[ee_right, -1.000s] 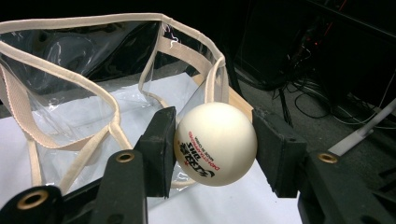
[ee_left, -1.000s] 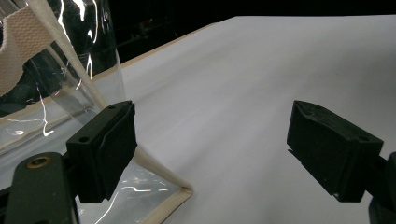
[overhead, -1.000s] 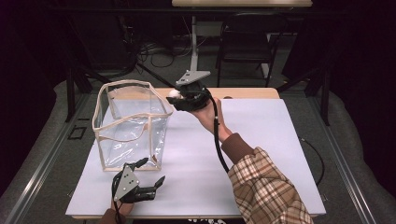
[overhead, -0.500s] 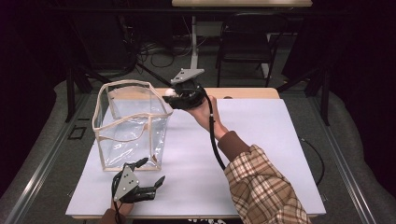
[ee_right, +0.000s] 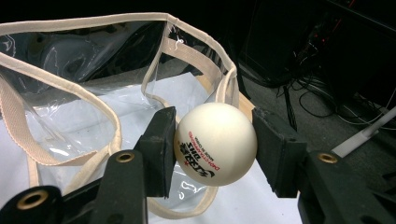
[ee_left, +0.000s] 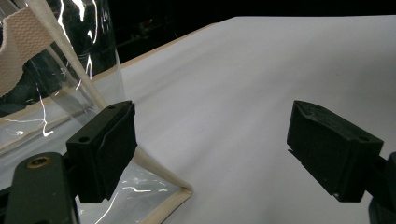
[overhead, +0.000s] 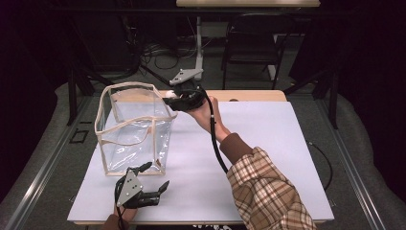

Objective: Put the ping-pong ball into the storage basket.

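White table [overhead: 268,143], DHS-printed ball [ee_right: 215,143]

A dark lab or studio (floor cables [overhead: 158,60], bare white table [overhead: 268,143])

Right gripper [overhead: 168,101]: black body, grey three-cornered plate on top, black cable trailing; black blocky jaws with brass-coloured screw eyelets in the right gripper view.
Left gripper [overhead: 158,178], lower left of the high view: black, grey three-cornered plate.
Sleeve [overhead: 268,189]: brown-and-cream plaid over a rust-brown cuff.
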A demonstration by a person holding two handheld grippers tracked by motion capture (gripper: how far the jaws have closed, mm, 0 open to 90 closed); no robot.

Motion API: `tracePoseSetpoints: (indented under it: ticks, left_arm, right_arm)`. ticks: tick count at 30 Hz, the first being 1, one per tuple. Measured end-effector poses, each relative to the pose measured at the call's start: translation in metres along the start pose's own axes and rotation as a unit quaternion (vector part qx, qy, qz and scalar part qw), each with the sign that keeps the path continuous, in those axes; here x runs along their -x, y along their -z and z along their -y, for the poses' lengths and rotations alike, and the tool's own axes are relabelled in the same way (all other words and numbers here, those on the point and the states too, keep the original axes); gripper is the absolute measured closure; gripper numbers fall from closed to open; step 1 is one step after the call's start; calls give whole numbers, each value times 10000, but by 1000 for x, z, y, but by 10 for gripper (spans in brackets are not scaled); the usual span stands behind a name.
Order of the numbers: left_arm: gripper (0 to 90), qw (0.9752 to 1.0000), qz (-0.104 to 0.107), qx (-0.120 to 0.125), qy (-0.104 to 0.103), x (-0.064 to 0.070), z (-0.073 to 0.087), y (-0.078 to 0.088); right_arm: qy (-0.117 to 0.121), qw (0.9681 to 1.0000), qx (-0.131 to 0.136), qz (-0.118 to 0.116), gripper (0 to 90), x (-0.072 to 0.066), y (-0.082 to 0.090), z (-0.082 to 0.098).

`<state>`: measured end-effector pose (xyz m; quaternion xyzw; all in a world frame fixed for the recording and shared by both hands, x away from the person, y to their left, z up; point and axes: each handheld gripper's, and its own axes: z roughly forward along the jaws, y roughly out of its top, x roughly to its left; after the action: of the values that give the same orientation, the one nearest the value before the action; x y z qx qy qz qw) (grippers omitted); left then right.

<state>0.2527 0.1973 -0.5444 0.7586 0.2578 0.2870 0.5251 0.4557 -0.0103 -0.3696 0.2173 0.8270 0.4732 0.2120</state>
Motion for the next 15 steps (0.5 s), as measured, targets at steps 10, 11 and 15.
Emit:
tracePoseSetpoints:
  ticks: [10,11,15]
  left_arm:
    - [159,10000,7,0,-1,0,0,0]
    - [159,10000,8,1,-3,0,0,0]
    - [159,10000,19,3,-1,0,0,-1]
  right_arm:
    - [59,10000,-65,-37,510,-3,-5,-2]
    - [59,9999,-81,-42,511,-3,-6,-2]
    - [54,9999,-103,-49,511,-3,-8,-3]
